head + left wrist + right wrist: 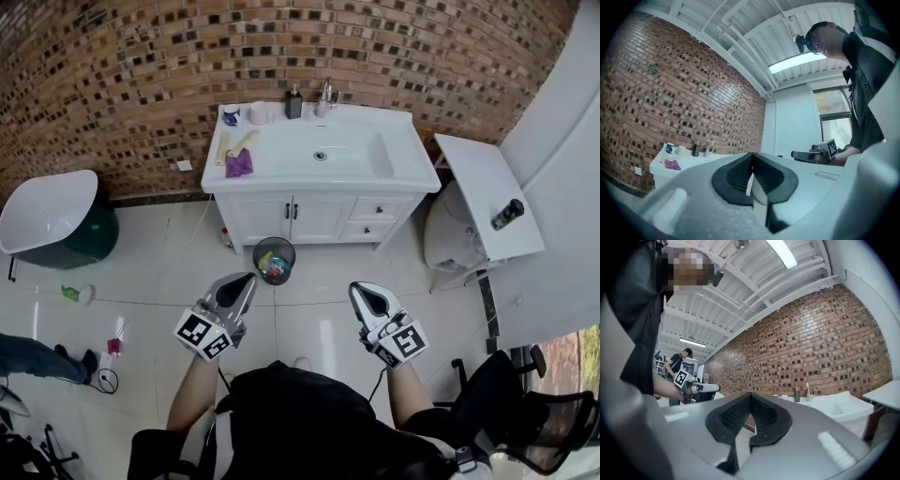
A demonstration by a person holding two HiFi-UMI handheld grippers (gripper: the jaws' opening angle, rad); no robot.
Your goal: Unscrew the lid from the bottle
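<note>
A person stands on the floor [309,300] well back from a sink counter [401,141], holding the left claw [242,281] and right claw [364,292] level ahead. Both are clenched on nothing, likely a ready pose since nothing is within reach. A dark bottle [507,214], probably the one to open, lies on its side on a side counter [478,173] at right, well apart from both claws.

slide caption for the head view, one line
Left gripper and right gripper, both shut and empty, face a white vanity against a brick wall; a dark bottle rests on the side table.
</note>
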